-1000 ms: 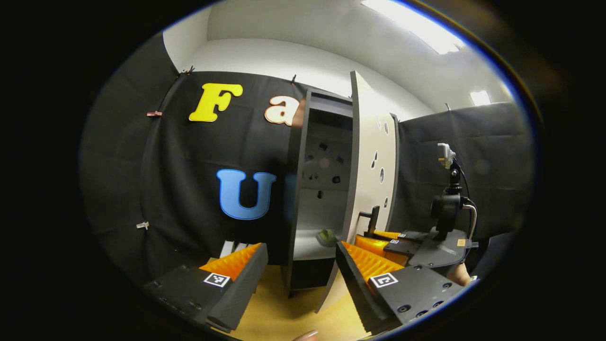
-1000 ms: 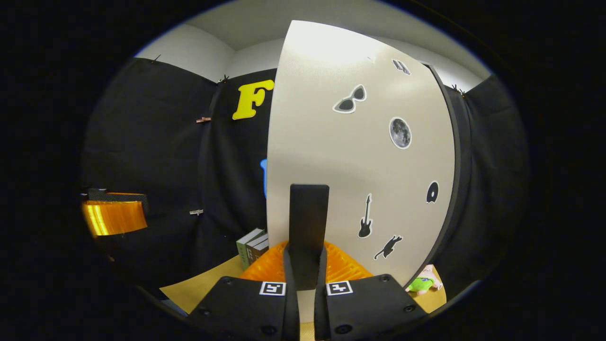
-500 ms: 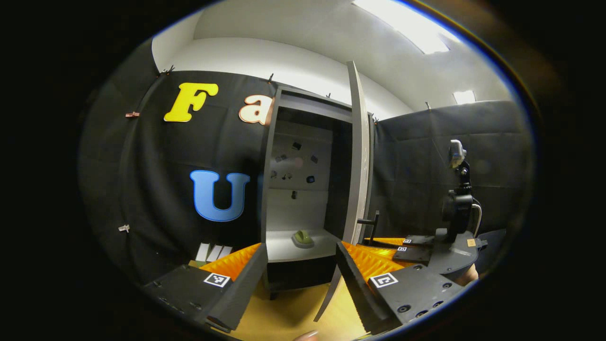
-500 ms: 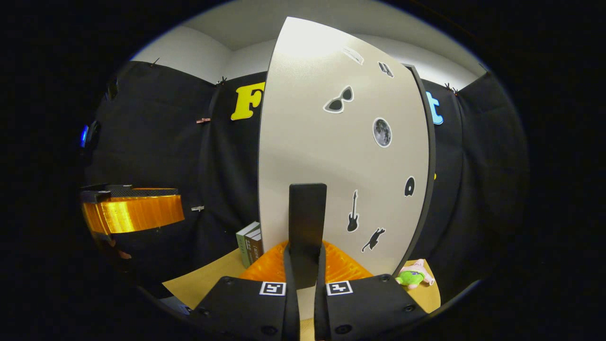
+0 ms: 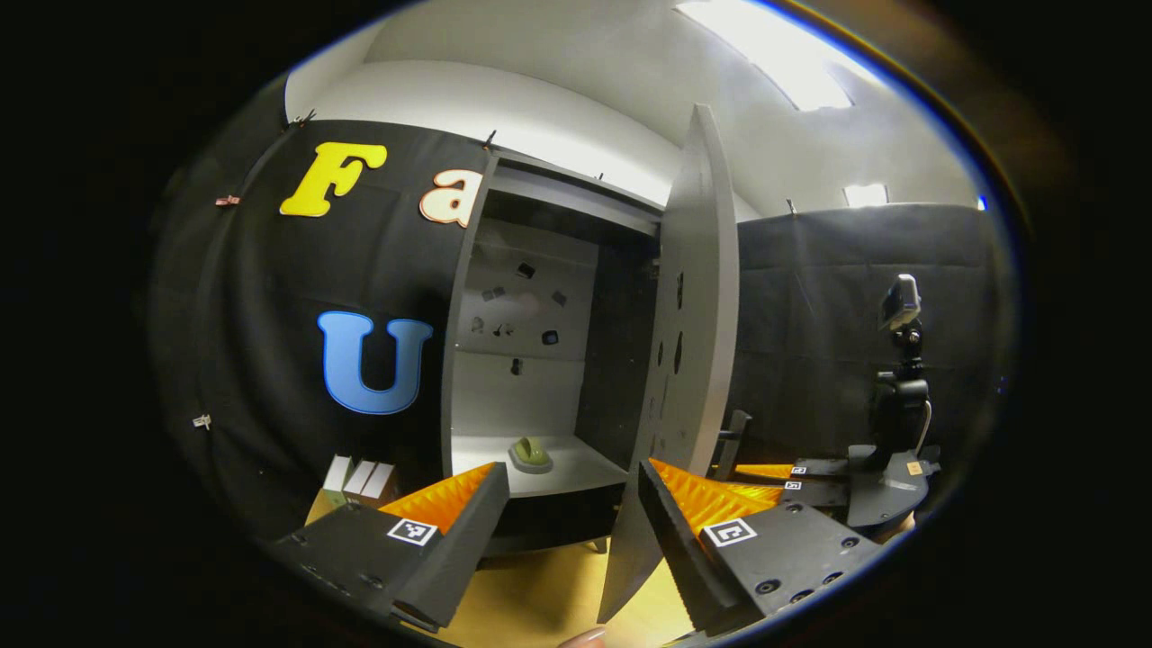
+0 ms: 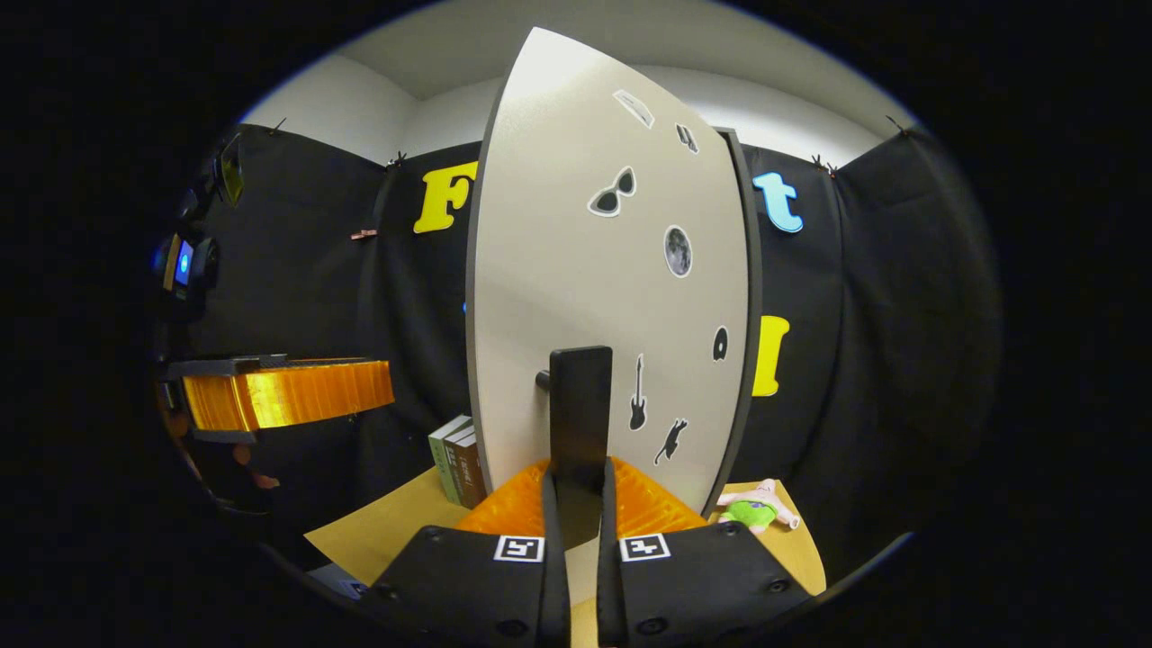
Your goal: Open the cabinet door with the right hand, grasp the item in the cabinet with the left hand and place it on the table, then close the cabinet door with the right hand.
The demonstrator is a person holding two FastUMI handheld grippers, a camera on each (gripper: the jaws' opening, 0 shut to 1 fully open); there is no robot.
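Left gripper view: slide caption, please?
Open left gripper faces the opened cabinet, green item on its shelf.

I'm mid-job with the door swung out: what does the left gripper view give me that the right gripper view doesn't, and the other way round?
Left gripper view alone: the cabinet's inside, with a small green item on its shelf, seen between the open left gripper.

Right gripper view alone: the door's stickered front, the right gripper shut on the handle, and a plush toy on the table.

Both: the cabinet door, its handle, and the books beside the cabinet.
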